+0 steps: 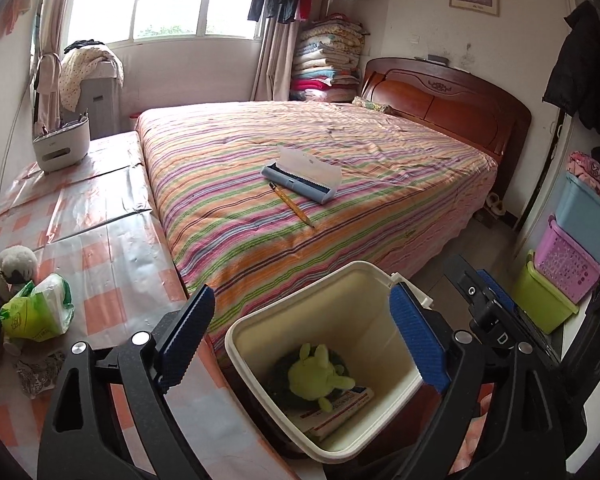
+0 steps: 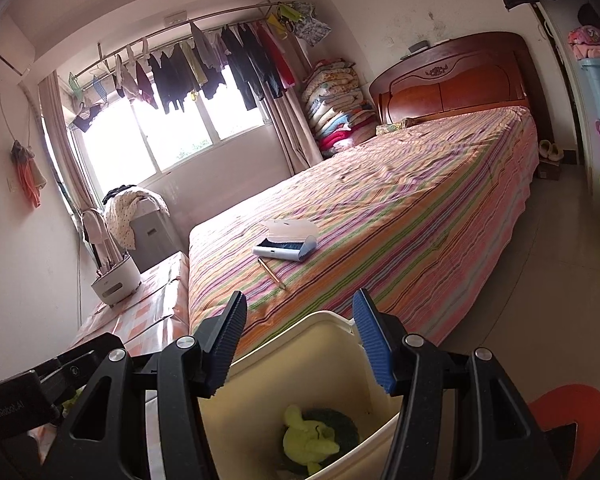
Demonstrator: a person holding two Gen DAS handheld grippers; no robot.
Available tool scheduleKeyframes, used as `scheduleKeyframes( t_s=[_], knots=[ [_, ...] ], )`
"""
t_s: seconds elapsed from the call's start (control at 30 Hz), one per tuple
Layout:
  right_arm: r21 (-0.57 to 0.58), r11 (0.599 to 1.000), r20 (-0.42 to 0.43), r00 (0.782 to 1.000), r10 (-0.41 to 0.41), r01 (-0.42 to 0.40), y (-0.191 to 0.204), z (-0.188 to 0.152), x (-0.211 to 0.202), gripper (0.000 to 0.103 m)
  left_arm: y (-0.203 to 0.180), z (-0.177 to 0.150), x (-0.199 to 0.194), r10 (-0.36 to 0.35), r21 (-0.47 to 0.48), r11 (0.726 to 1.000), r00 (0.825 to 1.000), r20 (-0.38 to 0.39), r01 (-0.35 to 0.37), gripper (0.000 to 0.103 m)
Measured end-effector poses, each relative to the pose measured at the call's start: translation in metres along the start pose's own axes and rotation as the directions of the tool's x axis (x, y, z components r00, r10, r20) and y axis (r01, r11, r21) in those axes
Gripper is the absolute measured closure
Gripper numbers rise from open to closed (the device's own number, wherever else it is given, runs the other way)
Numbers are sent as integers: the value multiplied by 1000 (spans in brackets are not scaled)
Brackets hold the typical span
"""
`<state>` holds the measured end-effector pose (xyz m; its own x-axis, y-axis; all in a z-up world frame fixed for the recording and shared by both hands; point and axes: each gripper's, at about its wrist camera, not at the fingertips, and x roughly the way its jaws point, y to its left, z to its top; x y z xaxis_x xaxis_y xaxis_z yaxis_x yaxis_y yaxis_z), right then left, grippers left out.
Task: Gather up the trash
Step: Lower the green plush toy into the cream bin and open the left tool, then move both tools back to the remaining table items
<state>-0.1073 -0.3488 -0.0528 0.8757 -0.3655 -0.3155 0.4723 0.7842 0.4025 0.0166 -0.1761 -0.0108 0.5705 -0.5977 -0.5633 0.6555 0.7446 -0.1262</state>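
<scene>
A cream trash bin (image 1: 260, 344) stands at the foot corner of the striped bed (image 1: 300, 168), and both grippers hang over its mouth. The left gripper (image 1: 300, 336) has its blue pads spread wide, nothing pressed between them; one pad sits out over the bed's edge, the other against the bin's far rim. The right gripper (image 2: 300, 344) is parted too, holding nothing, its pads straddling the bin's upper rim without closing on it.

Down in the bin lies a green plush toy (image 1: 320, 372) on something dark and round, with a small printed box (image 1: 336, 408) beside it at the bottom.

On the bed, beyond the bin, an open pencil case (image 1: 302, 174) lies with its clear lid tipped back, and a yellow pencil (image 1: 292, 204) rests just in front of it, nearer the bin. Both are well apart from either gripper, with only bedspread between.

Beside the bed runs a table under a checked plastic cloth (image 1: 92, 208). Near its bed-side end sits a white utensil holder (image 1: 62, 144).

The left wrist view alone shows a green plastic bag (image 1: 36, 312) and a grey stuffed toy (image 1: 14, 264) on that table, close by the bin, along with stacked plastic baskets (image 1: 572, 256) across the floor from the bed. The right wrist view alone shows clothes on a rail (image 2: 204, 60) over the window behind the bed, and something orange (image 2: 572, 416) low beside the bin.
</scene>
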Motion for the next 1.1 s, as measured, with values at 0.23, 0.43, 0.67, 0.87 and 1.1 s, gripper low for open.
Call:
scheduleKeyframes(
  t_s=[0.23,0.43,0.67,0.87,1.1],
  knots=[
    [-37,998,-17,999,41,-42,14,-4,3,49,36,12,-30,67,-95,994,997,44,-62,15],
    [-79,993,-20,996,85,-86,35,-11,3,37,74,18,-49,142,-179,975,988,60,-130,14],
    [-127,981,-62,988,142,-149,62,-22,8,34,119,15,-60,227,-252,944,973,34,-211,14],
    [-138,970,-101,978,185,-198,82,-32,13,34,150,7,-67,288,-287,918,958,2,-275,14],
    [-147,953,-162,957,241,-264,105,-44,21,33,185,-3,-73,358,-280,891,932,-50,-357,14]
  ],
)
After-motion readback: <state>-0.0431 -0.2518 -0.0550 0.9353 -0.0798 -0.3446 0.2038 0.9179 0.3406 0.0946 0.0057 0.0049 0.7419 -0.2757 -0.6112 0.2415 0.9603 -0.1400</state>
